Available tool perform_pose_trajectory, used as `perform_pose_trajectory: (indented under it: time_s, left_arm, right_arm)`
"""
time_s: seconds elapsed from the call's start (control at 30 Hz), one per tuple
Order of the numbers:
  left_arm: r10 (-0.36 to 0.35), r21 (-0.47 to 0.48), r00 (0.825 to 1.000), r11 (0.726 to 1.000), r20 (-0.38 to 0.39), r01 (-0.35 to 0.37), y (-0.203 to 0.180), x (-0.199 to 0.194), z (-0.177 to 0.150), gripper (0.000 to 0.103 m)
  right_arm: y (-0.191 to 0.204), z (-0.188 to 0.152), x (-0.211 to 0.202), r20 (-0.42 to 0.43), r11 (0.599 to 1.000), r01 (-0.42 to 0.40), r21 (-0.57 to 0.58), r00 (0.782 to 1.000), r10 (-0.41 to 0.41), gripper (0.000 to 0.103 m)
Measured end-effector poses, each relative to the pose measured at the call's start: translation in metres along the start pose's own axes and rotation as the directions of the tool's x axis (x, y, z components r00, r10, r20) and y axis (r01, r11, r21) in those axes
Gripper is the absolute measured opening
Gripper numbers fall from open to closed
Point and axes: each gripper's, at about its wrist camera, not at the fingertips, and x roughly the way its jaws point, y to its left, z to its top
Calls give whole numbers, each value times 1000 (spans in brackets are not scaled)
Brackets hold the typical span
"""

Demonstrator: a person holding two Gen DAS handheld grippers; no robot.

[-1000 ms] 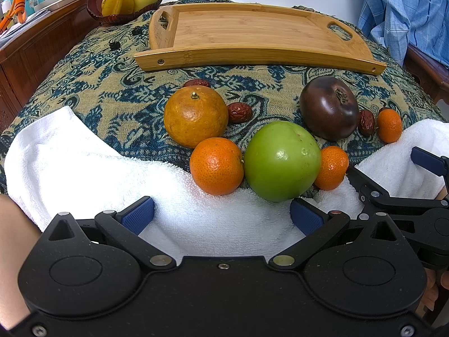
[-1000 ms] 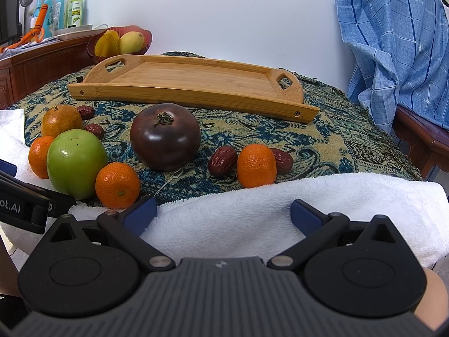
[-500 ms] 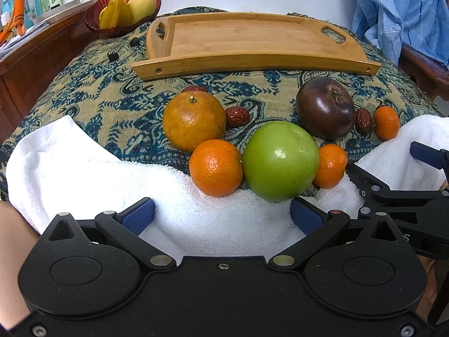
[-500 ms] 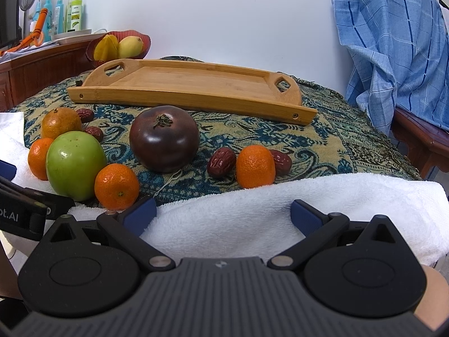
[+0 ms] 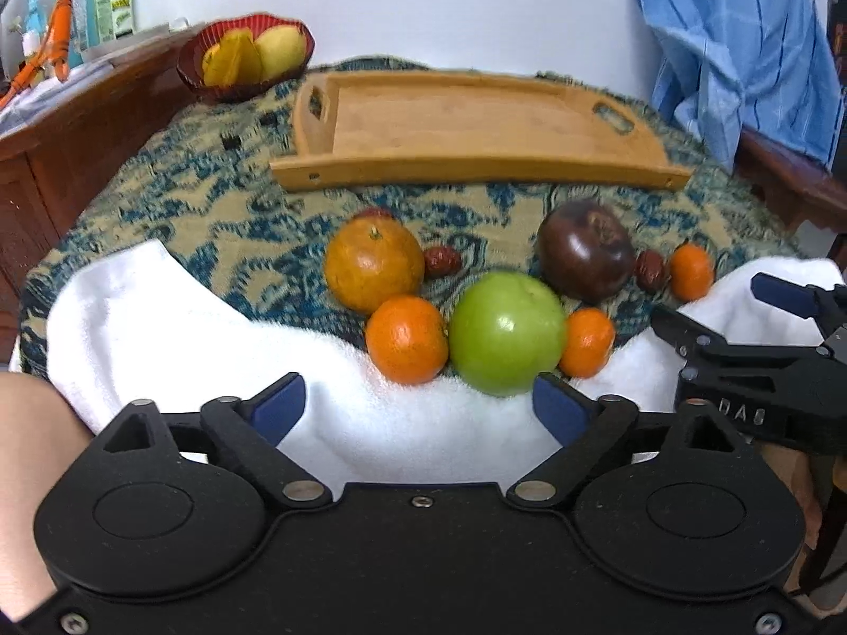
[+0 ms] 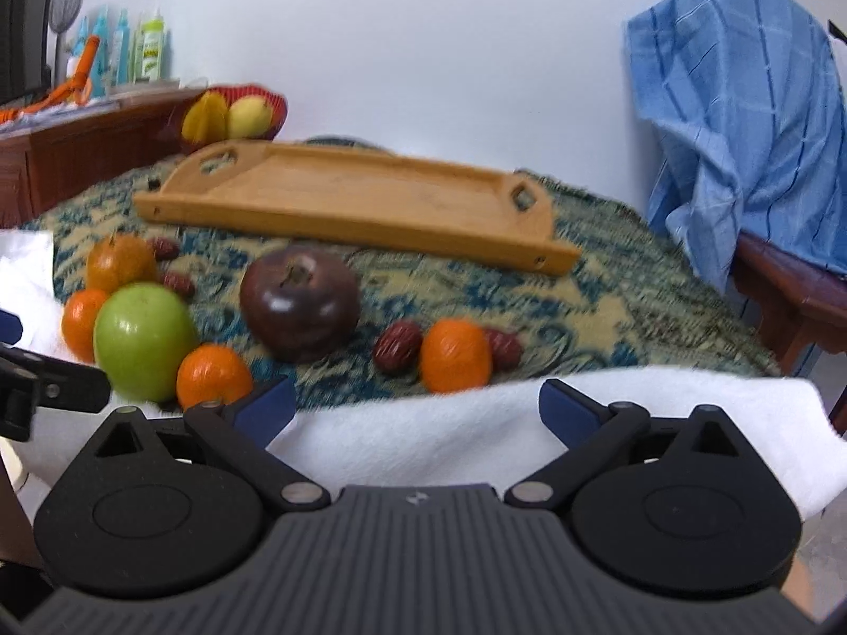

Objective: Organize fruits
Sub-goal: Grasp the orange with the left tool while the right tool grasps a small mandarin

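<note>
Fruit sits loose on the patterned cloth [image 5: 222, 222], in a cluster near the white towel [image 5: 159, 317], while the bamboo tray [image 5: 476, 127] lies bare at the far side. It is prob. the drop-off spot, so nothing is sorted yet.

The left gripper [image 5: 418, 405] hangs over the towel w/ jaws spread and nothing between them. They've just been closing a bit, though no fruit is within the pads. It's aimed at the green apple [image 5: 505, 338], which sits just ahead of its right pad, w/ a tangerine [image 5: 406, 337] touching the apple's left side and a smaller one [image 5: 586, 341] tucked at its right. That packing looks awkward: pads going round the apple will likely nudge both neighbours.

The right gripper [image 6: 418, 407] is also spread wide and holding nothing, parked over the towel at the right. Nearest to it are a small tangerine [image 6: 455, 354] flanked by two red dates [image 6: 397, 352], w/ the dark purple fruit [image 6: 299, 301] a bit farther and to the left.

A bigger orange [image 5: 373, 262] sits farther back on the left, one date [image 5: 442, 260] just beside it. The red bowl [image 5: 246, 58] at far left holds yellow fruit and seems apart from the job.
</note>
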Motion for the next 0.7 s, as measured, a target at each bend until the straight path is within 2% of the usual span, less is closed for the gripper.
perform_pose_trajectory:
  time_s: [0.1, 0.17, 0.23, 0.33, 0.43, 0.7]
  left_arm:
    - [21, 10, 998, 1000, 60, -21, 1, -13, 2, 78]
    - [39, 22, 994, 999, 99, -42, -1, -19, 4, 67]
    - [57, 27, 990, 998, 129, -61, -1, -21, 4, 52]
    - [66, 8, 989, 998, 129, -68, 1, -17, 3, 33]
    - [55, -8, 994, 998, 98, -54, 5, -10, 1, 29]
    - [19, -27, 997, 999, 76, -17, 5, 5, -1, 28]
  right_arm:
    - [-9, 7, -2, 5, 999, -10, 50, 1000, 10, 88]
    - [-13, 10, -1, 7, 997, 2, 74, 1000, -3, 77]
    - [-15, 12, -1, 7, 996, 14, 90, 1000, -15, 67]
    - [-19, 11, 2, -1, 993, 21, 112, 1000, -21, 52]
    - [-20, 11, 6, -16, 992, 31, 120, 999, -30, 39]
    - [-19, 14, 15, -13, 994, 15, 110, 1000, -14, 35]
